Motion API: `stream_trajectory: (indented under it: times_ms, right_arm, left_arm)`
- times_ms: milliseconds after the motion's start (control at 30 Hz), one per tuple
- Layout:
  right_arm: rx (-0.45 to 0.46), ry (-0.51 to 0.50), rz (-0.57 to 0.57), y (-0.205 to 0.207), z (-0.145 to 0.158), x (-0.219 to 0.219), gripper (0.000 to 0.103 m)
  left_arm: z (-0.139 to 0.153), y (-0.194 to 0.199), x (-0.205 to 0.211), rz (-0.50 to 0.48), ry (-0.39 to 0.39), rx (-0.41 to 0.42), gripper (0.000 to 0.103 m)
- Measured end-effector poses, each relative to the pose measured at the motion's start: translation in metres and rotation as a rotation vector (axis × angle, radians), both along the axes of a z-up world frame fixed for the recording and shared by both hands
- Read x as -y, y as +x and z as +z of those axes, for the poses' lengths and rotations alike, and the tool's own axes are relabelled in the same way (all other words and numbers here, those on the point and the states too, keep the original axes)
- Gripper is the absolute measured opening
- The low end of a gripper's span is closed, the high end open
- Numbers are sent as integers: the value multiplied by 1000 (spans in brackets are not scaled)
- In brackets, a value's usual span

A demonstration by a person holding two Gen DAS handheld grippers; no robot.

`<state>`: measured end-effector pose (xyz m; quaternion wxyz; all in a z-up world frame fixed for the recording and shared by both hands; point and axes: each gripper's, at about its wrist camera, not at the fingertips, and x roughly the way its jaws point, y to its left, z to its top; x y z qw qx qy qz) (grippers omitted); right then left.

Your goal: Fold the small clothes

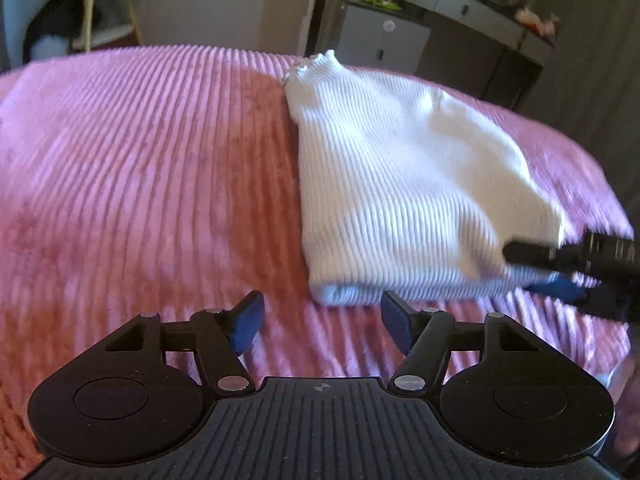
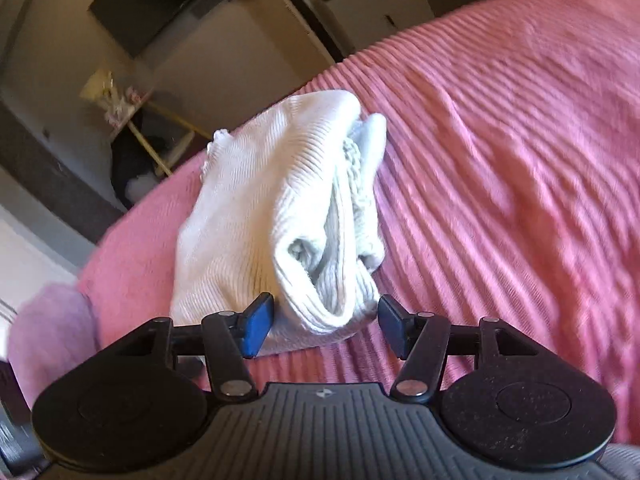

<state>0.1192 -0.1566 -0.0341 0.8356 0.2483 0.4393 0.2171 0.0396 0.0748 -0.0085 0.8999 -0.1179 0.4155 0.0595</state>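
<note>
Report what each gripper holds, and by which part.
Nothing: left gripper and right gripper are both open; the folded white ribbed knit garment lies free on the pink blanket.

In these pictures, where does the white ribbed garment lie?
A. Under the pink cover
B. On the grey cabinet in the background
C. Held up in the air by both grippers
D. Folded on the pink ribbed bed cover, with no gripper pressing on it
D: the white ribbed garment rests folded on the pink ribbed bed cover, while the left gripper and the right gripper stand open with their pads off the cloth.
</note>
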Motion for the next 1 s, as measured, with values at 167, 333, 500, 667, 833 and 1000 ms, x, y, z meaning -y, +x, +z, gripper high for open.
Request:
stream_trajectory:
  times_ms: [167,333,500,667,833,1000]
  right_arm:
    - [-85,87,-41,-5,-9,2,59]
    - [-117,160,6,-11,-9,-6,58]
    - [-106,163,-73,-9,-11,-3,58]
    - [-135,277,-116,2,-29,5,58]
    - [-109,293,-117,9,-38,1,40]
    - [26,91,-63,2,-18,-12,23]
  left_arm:
    - [-9,3,9,-6,50,-38,70]
    - [-13,8,7,24,57,-32,70]
    - [-10,14,1,67,36,-29,69]
    - [-13,18,-3,91,-6,-48,70]
    - [-14,24,1,76,18,-56,69]
    - [-12,27,3,68,48,-42,59]
